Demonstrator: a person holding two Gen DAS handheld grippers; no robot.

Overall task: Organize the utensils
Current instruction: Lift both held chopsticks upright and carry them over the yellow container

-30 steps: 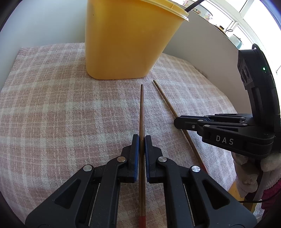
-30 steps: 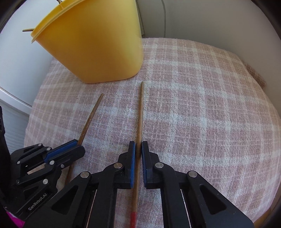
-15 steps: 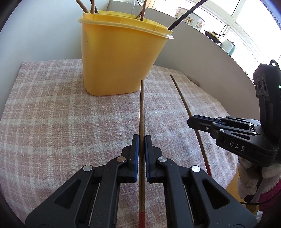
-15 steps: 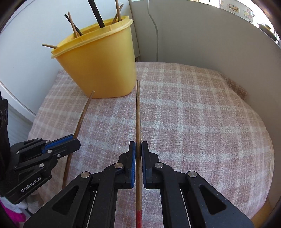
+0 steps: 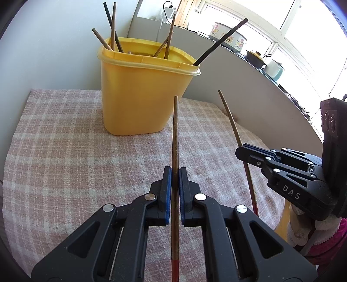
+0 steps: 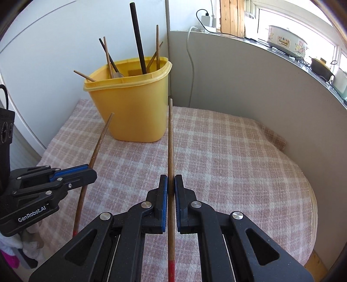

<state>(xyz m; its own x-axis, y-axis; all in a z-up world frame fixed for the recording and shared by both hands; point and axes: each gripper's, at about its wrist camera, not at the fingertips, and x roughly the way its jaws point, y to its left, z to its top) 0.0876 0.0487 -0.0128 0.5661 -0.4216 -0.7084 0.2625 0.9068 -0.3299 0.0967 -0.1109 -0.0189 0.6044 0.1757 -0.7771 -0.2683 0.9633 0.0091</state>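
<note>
Both chopsticks now ride higher off the checked cloth (image 5: pixel 65 151), each pinched by its fingers: left chopstick (image 5: pixel 174 134), right chopstick (image 6: pixel 170 138); next, tip them into the far yellow tub (image 5: pixel 138 97)

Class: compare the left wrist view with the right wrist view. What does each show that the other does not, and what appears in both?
Only the left wrist view shows the right gripper from the side, lettered DAS, and a pale blue kettle on the sill.

Only the right wrist view shows the left gripper from the side, marked GenRobot.AI, and a white charger plugged in behind.

Both show the yellow bin holding chopsticks, the checked cloth, and a red-tipped chopstick clamped in each shut gripper.
</note>
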